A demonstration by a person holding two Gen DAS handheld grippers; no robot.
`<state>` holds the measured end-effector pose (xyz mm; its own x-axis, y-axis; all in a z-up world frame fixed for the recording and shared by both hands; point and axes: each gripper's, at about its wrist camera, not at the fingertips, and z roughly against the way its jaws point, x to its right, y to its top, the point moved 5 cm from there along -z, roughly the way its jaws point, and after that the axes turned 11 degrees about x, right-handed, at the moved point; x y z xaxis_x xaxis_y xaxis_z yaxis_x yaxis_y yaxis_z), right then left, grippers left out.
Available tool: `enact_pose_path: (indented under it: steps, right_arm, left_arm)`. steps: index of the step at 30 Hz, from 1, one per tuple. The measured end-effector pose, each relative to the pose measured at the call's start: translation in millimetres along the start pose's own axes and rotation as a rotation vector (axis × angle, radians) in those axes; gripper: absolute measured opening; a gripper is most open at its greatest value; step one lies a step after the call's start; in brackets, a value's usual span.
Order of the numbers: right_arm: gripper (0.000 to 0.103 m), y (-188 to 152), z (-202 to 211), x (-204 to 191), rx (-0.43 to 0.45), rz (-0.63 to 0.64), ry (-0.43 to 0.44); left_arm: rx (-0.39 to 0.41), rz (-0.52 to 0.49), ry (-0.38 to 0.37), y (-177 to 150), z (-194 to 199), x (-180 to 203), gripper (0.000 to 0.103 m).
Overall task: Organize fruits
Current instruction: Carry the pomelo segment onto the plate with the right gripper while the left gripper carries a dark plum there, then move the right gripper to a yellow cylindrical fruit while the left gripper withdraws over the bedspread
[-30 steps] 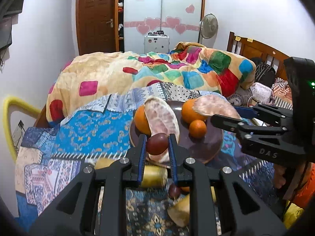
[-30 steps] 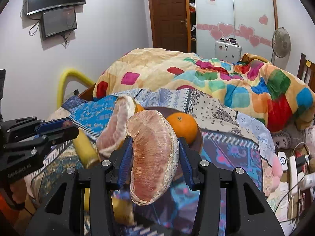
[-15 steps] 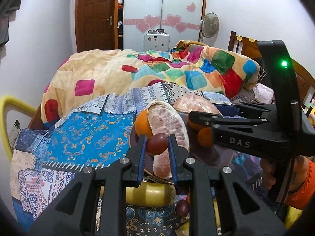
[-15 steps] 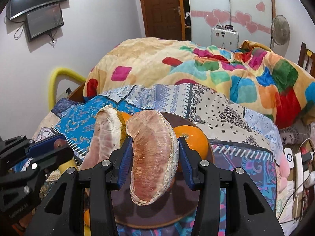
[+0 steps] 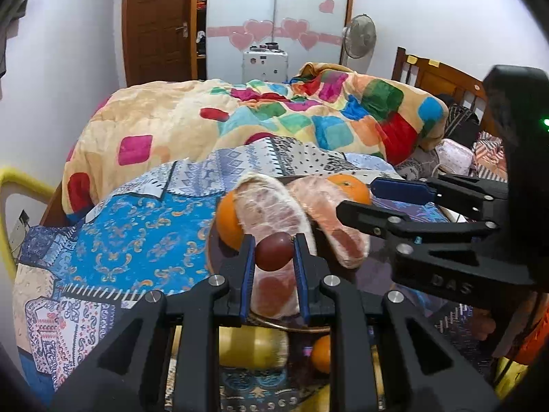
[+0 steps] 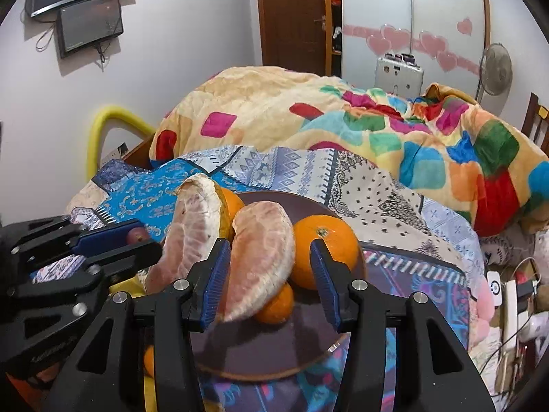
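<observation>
Left gripper (image 5: 273,252) tight on plum (image 5: 273,251); right gripper (image 6: 269,276) parted around pomelo segment (image 6: 260,257).

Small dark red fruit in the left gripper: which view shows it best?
Left wrist view. The small dark red fruit sits centred and unobstructed between the left gripper's blue pads. In the right wrist view only a sliver of it peeks past that gripper's upper finger at the frame's left edge.
</observation>
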<state>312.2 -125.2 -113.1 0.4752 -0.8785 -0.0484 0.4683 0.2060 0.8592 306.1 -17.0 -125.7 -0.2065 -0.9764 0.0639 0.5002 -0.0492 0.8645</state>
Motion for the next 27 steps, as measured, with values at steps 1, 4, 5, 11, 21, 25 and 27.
enact_pose_path:
  steps: [1,4,5,11,21,25,27]
  right_arm:
    - [0.045,-1.3,6.1,2.0,0.005,0.001,0.002]
    - [0.045,-5.0,17.8,9.2,0.013,0.003,0.000]
    - [0.045,-5.7,20.0,11.2,0.014,0.001,-0.001]
    - [0.045,-15.3,33.8,26.6,0.012,-0.019,-0.003]
    - [0.045,-29.0,34.7,39.4,-0.002,-0.048,0.001]
    - [0.045,-31.2,36.6,37.5,-0.005,-0.040,0.008]
    - [0.045,-32.0,39.4,35.9,-0.002,-0.036,0.010]
  left_arm:
    - [-0.005,-0.006,-0.006,0.0,-1.2,4.0,0.021]
    - [-0.031,-0.026,-0.029,-2.0,-7.1,16.4,0.021]
    - [-0.042,-0.034,-0.033,-3.4,-9.5,20.4,0.021]
    - [-0.080,-0.059,-0.030,-13.2,-18.4,33.7,0.021]
    - [-0.105,-0.106,-0.012,-17.6,-23.8,43.7,0.024]
    - [-0.117,-0.093,-0.026,-18.8,-25.3,42.8,0.033]
    - [-0.114,-0.097,-0.021,-19.1,-23.8,43.5,0.036]
